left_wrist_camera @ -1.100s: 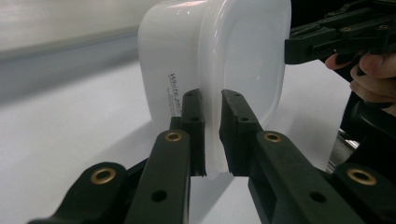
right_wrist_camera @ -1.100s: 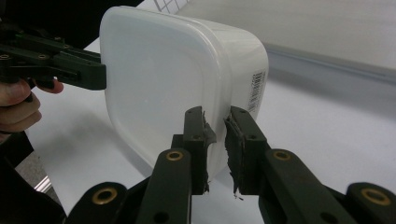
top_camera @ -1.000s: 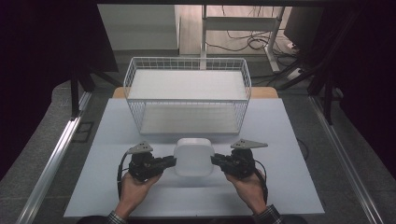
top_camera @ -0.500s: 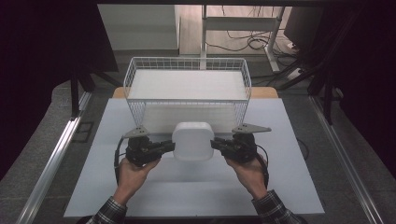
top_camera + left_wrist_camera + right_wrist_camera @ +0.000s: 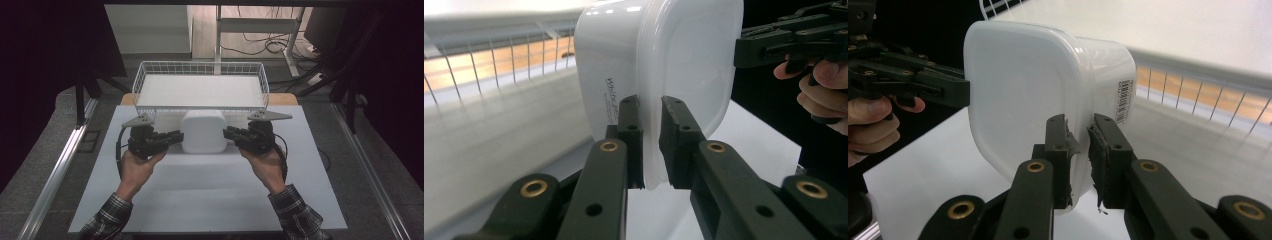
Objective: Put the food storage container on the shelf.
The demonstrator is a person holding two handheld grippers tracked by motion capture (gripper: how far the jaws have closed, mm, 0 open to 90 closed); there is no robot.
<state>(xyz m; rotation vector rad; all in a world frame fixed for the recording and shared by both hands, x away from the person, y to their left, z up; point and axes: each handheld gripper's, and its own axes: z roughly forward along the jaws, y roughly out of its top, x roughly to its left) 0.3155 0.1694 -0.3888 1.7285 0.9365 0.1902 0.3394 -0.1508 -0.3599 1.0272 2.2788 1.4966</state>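
The high view looks forward and down on my counter (image 5: 210, 200) from above my side. Each gripper view rides close along my own tongs, facing inward. All three share the white container (image 5: 202, 131) and the wire basket (image 5: 200, 70) behind it.

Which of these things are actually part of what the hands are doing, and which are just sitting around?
In use:
- white tub, pinched at its rim from both sides
- left gripper
- right gripper
- wire basket, right behind the tub, probably where it goes

Just there:
- table
- cables on the floor beyond
- metal stand at the back
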